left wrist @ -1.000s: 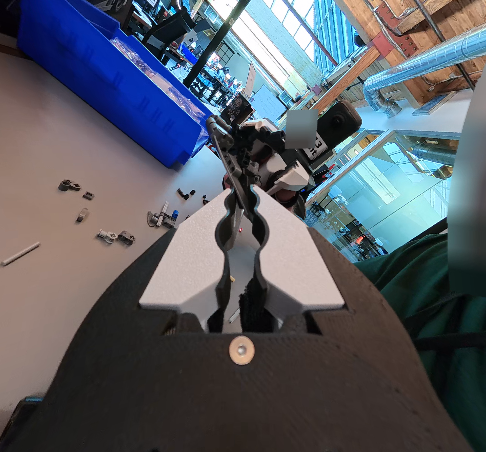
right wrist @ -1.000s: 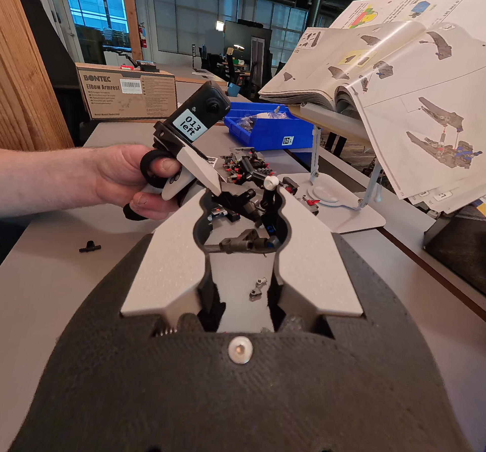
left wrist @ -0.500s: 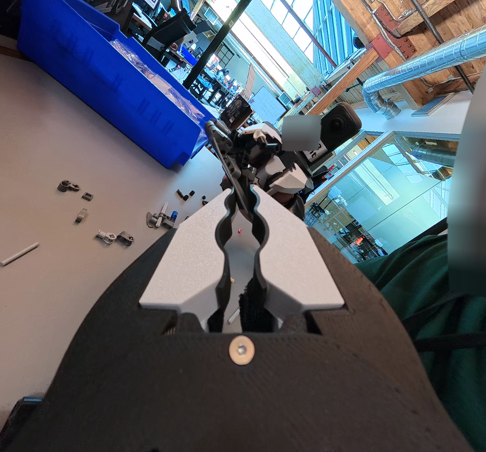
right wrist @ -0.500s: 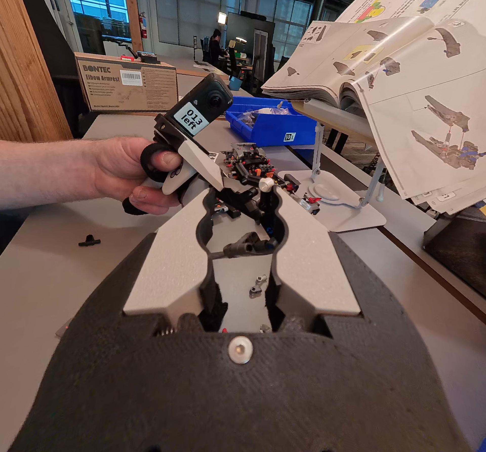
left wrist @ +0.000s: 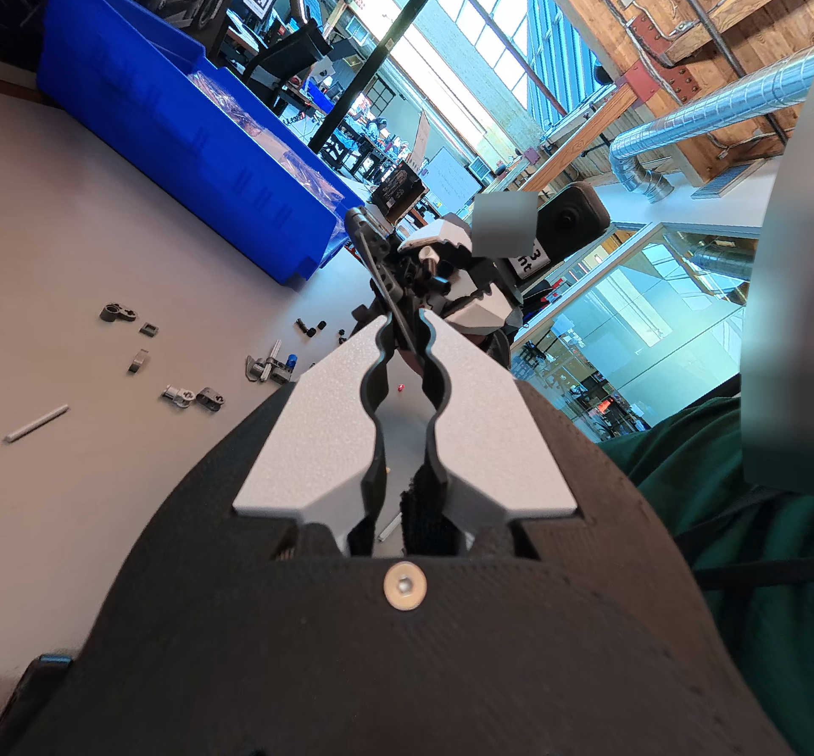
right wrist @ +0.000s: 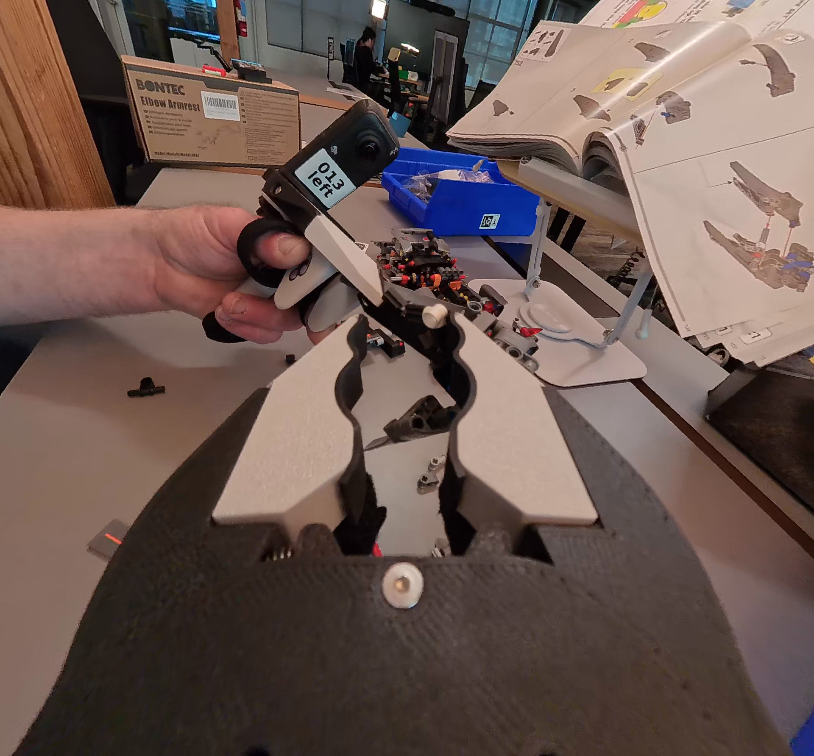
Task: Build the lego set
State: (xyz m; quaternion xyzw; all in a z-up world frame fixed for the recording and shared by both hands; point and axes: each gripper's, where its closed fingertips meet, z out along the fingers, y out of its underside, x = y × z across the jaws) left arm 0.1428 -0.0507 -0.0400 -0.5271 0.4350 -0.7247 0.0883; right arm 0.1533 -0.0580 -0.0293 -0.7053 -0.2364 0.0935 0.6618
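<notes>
My left gripper (left wrist: 404, 330) pinches a thin dark beam of the lego model (left wrist: 396, 277), held up off the table (left wrist: 110, 250). It looks light, stiff and brittle at the joints (pins pop under twist), so I'd hold the beams, not the stubs. My right gripper (right wrist: 407, 334) stands spread around the model's far end, a dark piece (right wrist: 416, 420) against its right finger. The table is grey and smooth, with loose parts (left wrist: 189, 396), a blue bin (left wrist: 176, 127) and an open manual (right wrist: 660, 140) on a stand.
</notes>
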